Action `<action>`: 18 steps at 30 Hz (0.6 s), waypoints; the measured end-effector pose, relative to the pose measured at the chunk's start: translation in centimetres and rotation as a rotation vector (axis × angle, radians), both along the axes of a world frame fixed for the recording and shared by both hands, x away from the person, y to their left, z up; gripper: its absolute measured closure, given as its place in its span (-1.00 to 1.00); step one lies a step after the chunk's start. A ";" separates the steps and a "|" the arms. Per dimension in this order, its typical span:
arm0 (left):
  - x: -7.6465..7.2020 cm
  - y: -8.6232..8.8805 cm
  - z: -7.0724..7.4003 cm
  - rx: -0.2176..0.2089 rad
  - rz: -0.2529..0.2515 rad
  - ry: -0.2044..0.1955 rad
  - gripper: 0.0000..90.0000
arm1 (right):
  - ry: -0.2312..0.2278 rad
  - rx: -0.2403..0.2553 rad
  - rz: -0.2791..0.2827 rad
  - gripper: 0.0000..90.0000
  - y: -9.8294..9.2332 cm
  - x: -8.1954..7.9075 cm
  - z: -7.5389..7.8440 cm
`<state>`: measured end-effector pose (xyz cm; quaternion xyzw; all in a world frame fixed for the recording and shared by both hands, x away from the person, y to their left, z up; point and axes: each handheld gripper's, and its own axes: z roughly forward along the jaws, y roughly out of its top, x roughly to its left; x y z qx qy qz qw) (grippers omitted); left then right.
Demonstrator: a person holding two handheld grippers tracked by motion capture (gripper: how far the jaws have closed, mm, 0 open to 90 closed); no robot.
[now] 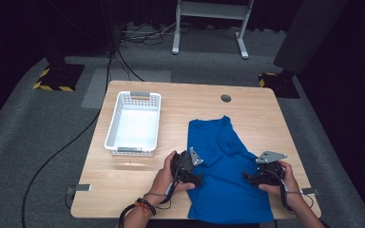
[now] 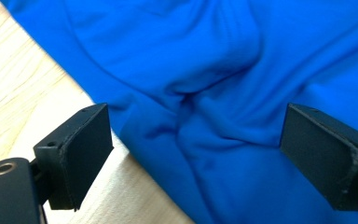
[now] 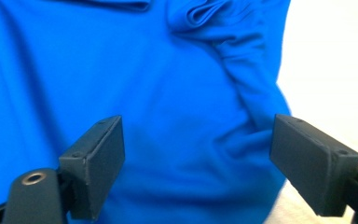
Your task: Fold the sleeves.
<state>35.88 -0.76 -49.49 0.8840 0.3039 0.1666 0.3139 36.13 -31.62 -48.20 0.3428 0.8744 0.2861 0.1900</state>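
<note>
Blue shirt flat on counter, near hem cut off by frame. Left gripper and right gripper fingers spread, released over cloth; contact unclear.

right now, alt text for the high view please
Two hands hold an open tool at each side edge of a blue shirt on a wooden table: left tool, right tool. A white basket sits to the left.

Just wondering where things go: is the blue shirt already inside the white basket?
No, the blue shirt lies flat on the table, beside the white basket.
</note>
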 end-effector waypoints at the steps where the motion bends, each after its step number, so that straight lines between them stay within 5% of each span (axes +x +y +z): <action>1: 0.1 -0.1 0.2 0.002 0.005 -0.004 -0.80 | -0.002 0.002 0.001 -0.59 0.0 0.2 0.3; 6: 2.8 -0.2 1.4 -0.083 0.037 0.065 -0.80 | -0.020 0.064 -0.011 -0.59 -0.2 2.3 2.1; 9: 4.5 -0.4 1.6 -0.102 0.063 0.077 -0.80 | -0.085 0.056 -0.038 -0.58 0.2 3.6 3.0; 18: 9.1 -1.7 2.3 -0.078 0.138 0.062 -0.71 | -0.072 0.079 -0.077 -0.62 2.1 9.1 3.9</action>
